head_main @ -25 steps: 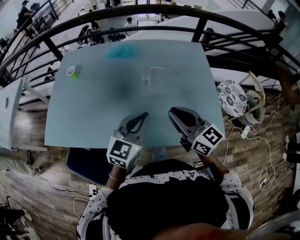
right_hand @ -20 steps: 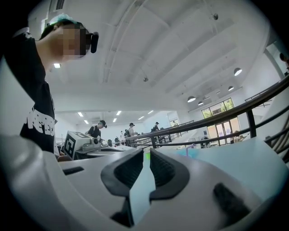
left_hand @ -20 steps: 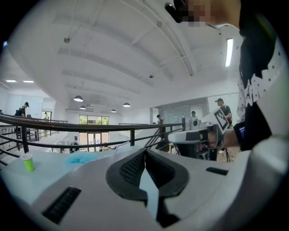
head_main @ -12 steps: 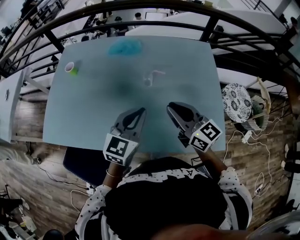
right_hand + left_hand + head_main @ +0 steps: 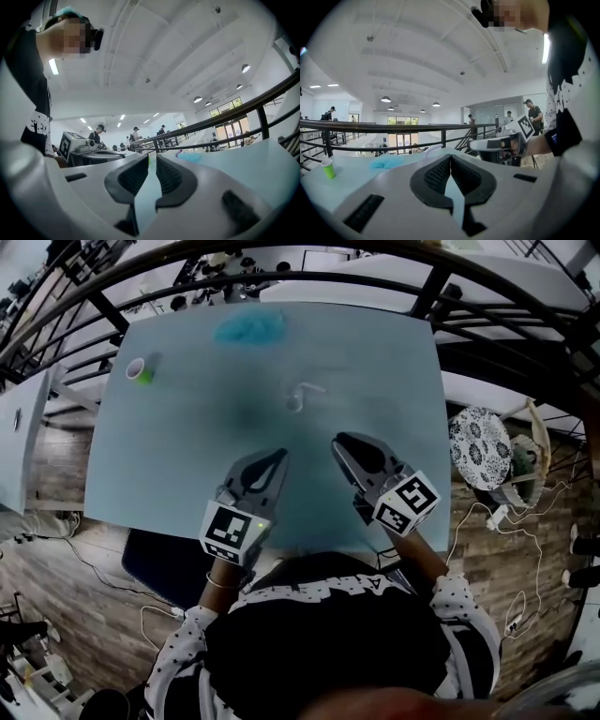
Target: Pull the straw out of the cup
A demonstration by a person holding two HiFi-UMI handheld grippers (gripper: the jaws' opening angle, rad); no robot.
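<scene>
Fingers (image 5: pixel 433 176) of left gripper (image 5: pixel 280 456) are pressing together, empty; right gripper (image 5: pixel 339 442) fingers (image 5: pixel 171 176) are standing a slit apart, empty | straw (image 5: pixel 314 386) is sitting in cup (image 5: pixel 295 402) | both grippers are hovering well short of cup | nothing done; reach, grip, pull are waiting

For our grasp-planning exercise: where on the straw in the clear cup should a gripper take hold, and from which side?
Probably the free end of the straw that sticks out past the rim of the cup, approached from the near right with the right gripper. That end leans out to the right, clear of the cup wall, so jaws can close across it.
</scene>
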